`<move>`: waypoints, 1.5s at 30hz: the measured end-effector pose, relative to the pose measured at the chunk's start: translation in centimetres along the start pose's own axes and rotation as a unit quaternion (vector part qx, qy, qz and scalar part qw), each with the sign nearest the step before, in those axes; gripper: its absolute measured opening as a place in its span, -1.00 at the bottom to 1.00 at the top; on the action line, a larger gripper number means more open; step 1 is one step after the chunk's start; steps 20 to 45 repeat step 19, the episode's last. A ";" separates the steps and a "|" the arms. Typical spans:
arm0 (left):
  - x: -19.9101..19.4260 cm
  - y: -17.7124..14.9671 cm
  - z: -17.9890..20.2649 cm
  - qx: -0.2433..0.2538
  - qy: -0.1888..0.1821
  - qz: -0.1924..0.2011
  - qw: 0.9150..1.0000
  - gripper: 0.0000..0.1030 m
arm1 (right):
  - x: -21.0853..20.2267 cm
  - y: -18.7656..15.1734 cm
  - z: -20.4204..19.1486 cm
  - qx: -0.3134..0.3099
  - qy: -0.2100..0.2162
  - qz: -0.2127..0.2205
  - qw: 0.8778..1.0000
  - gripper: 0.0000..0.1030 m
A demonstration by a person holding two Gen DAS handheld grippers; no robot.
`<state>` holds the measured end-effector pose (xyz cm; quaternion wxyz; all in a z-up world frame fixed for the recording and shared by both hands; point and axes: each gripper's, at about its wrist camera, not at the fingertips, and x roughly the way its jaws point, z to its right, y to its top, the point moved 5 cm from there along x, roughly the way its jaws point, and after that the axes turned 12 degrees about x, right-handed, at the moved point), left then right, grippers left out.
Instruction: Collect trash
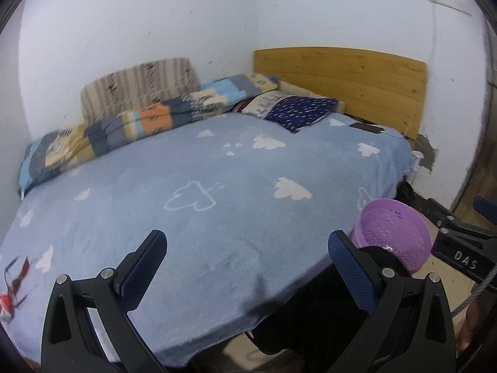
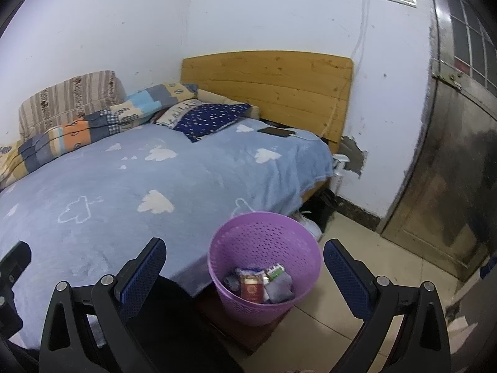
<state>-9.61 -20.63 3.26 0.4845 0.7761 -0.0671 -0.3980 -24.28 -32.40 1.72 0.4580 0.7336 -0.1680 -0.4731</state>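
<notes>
Clearly, one piece is waiting at the far left of the left gripper: a red-and-white wrapper is lying on the bed near its edge, blurred, so I cannot tell what it is. That gripper is hanging wide open over the blanket and carrying nothing. Swinging left from here, it is risking pinching the fleece along with the wrapper, since the thing looks flat and light; dragged cloth would be pulling it out of the fingers.

Ahead and to the right of that gripper, the basket is standing on the floor just beside the bed's corner, already holding several packets. The right gripper is hovering over it, spread wide and empty too. A low sweep from either tool is likely to knock the light basket over and spill it.

Further right and far ahead, a phone is lying near the headboard with a cable attached. Mistaking it for trash would be the worst slip.
</notes>
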 end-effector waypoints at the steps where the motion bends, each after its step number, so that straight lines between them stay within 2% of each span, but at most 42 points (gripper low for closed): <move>1: 0.1 -0.2 -0.7 -0.007 0.005 -0.002 1.000 1.00 | 0.1 0.2 -0.5 -0.005 0.007 -0.001 1.000 0.98; 5: 0.5 -1.1 -4.4 -0.047 0.037 -0.015 0.998 1.00 | 0.5 0.9 -3.5 -0.025 0.041 0.003 0.999 0.98; 8: 1.5 -2.8 -8.0 -0.089 0.060 -0.041 0.993 1.00 | 1.2 0.8 -6.8 -0.056 0.071 0.000 0.996 0.98; 10: 2.9 -4.4 -10.6 -0.121 0.071 -0.069 0.988 1.00 | 2.3 0.1 -10.1 -0.087 0.100 -0.018 0.991 0.98; 14: 6.0 -8.6 -15.4 -0.186 0.087 -0.134 0.969 1.00 | 5.6 -2.9 -16.3 -0.139 0.154 -0.071 0.976 0.98; 15: 7.0 -9.9 -16.8 -0.210 0.090 -0.149 0.962 1.00 | 6.7 -3.9 -17.8 -0.145 0.173 -0.091 0.970 0.98; 17: 8.2 -11.5 -18.5 -0.230 0.112 -0.171 0.952 1.00 | 9.1 -6.2 -20.7 -0.156 0.199 -0.135 0.958 0.98; 18: 9.3 -12.5 -19.6 -0.240 0.134 -0.190 0.943 1.00 | 10.6 -7.3 -22.1 -0.162 0.203 -0.161 0.952 0.98; 19: 9.9 -13.1 -20.2 -0.244 0.143 -0.195 0.939 1.00 | 12.1 -8.4 -23.4 -0.162 0.206 -0.182 0.948 0.98; 45: 9.9 -13.1 -20.2 -0.244 0.143 -0.195 0.939 1.00 | 12.1 -8.4 -23.4 -0.162 0.206 -0.182 0.948 0.98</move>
